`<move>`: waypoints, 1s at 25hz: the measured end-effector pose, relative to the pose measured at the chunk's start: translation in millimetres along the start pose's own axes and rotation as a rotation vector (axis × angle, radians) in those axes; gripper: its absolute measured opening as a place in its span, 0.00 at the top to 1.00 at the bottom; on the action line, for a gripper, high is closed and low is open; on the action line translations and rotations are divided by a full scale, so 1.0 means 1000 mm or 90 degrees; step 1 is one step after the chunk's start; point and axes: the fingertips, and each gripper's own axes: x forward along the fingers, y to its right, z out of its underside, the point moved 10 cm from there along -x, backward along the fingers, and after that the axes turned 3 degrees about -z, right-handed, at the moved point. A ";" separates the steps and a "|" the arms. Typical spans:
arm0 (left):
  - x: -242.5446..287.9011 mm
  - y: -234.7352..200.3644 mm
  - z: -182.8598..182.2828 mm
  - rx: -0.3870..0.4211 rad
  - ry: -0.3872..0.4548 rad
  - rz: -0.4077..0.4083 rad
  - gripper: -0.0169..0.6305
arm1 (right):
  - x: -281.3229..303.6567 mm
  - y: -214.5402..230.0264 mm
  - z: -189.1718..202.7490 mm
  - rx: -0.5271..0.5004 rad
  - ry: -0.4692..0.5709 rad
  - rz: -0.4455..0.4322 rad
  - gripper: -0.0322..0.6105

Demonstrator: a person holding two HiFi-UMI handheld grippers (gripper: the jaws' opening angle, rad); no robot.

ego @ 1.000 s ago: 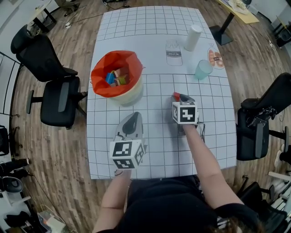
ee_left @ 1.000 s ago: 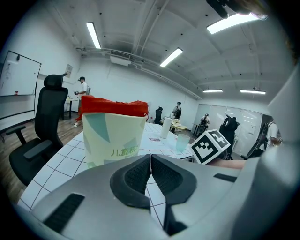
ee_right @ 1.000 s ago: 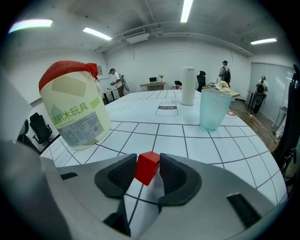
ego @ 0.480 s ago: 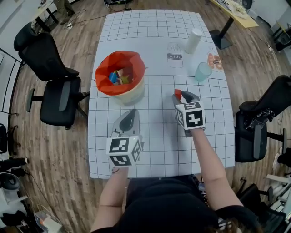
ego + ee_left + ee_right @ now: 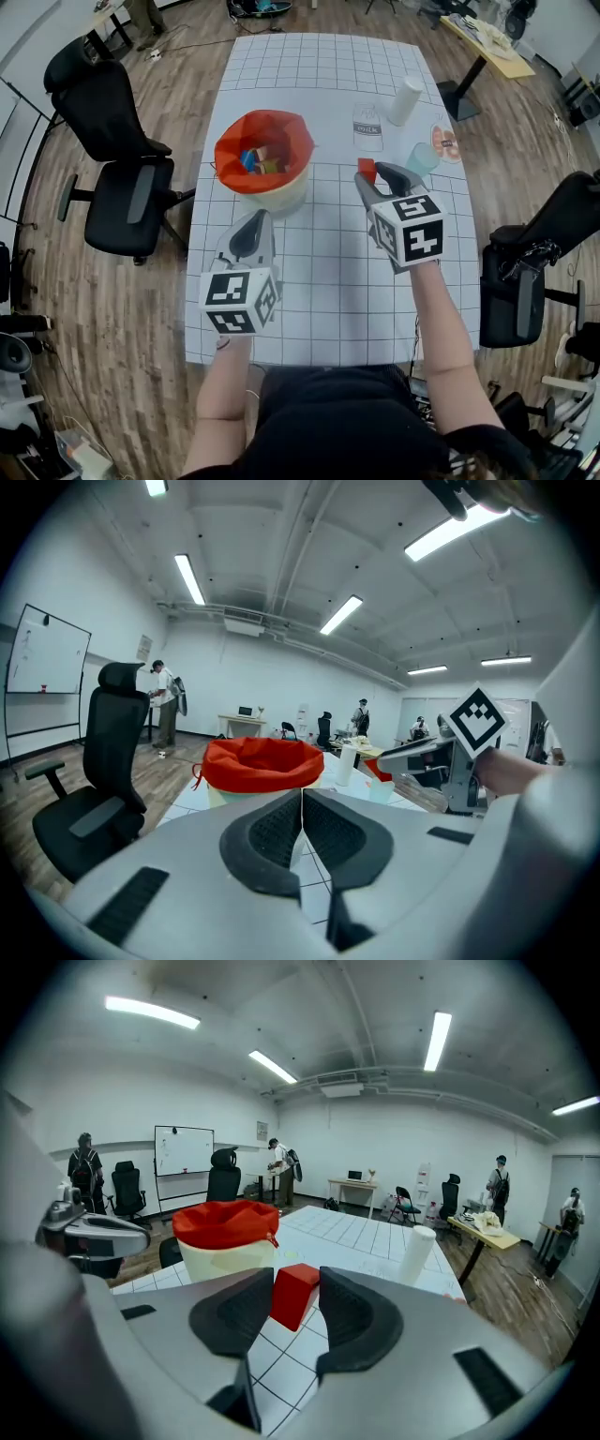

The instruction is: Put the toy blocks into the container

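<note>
Block check: we see the small red toy block (image 5: 293, 1295) clamped between the pads of the right tongs (image 5: 295, 1283). The jaws stand well apart and press on two opposite flat faces, and the block sits a bit tilted near the tips. We read it as held up off the white gridded table (image 5: 328, 281), roughly mid-table toward the right edge, not yet over the container. Left tongs (image 5: 301, 803) are closed pad to pad with nothing between them, hovering by the left edge toward the near side. Container is the cream round bucket with the orange-red liner (image 5: 263, 161), close to the left edge, with several coloured blocks (image 5: 255, 159) already inside.

Handling, our judgement: the block looks rigid, light and smooth-sided, with sharp edges. It won't squash, but it could pivot or slip if the grip sits only on a corner. Flat opposite faces are the place to hold, and that is about where the pads sit now. A drop into the soft liner should be harmless. The liner rim looks floppy and could catch the tongs.

Writing: we can read "milk" on the bottle outline (image 5: 367, 127) printed on the table cover toward the far right corner. Round printed picture (image 5: 443, 141) by the right edge has nothing we can read at this size. White cylinder (image 5: 405, 99) and pale teal cup (image 5: 422, 157) near it carry no label we can see. Marker cubes (image 5: 410, 228) on the tongs show black-and-white squares only, no letters.
</note>
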 end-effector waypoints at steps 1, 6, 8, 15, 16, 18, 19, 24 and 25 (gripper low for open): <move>-0.002 -0.003 -0.003 0.002 0.003 -0.003 0.93 | -0.001 -0.003 -0.008 -0.007 0.008 -0.005 0.69; -0.010 -0.019 -0.018 0.014 0.014 -0.026 0.93 | 0.001 -0.021 -0.045 -0.035 0.051 -0.039 0.69; -0.015 -0.027 -0.022 0.020 0.020 -0.039 0.93 | 0.005 -0.030 -0.058 -0.046 0.066 -0.055 0.69; -0.025 -0.057 -0.032 0.024 0.032 -0.090 0.93 | 0.034 -0.066 -0.095 -0.078 0.103 -0.120 0.69; -0.026 -0.061 -0.032 0.022 0.032 -0.096 0.93 | 0.039 -0.072 -0.098 -0.084 0.103 -0.131 0.69; -0.029 -0.067 -0.033 0.020 0.030 -0.106 0.93 | 0.049 -0.082 -0.100 -0.096 0.100 -0.150 0.69; -0.030 -0.069 -0.033 0.019 0.030 -0.109 0.93 | 0.053 -0.086 -0.101 -0.100 0.099 -0.158 0.69; -0.034 -0.080 -0.031 0.017 0.028 -0.120 0.93 | 0.076 -0.097 -0.095 -0.143 0.064 -0.130 0.67; -0.034 -0.082 -0.030 0.014 0.028 -0.123 0.93 | 0.078 -0.098 -0.093 -0.156 0.059 -0.114 0.67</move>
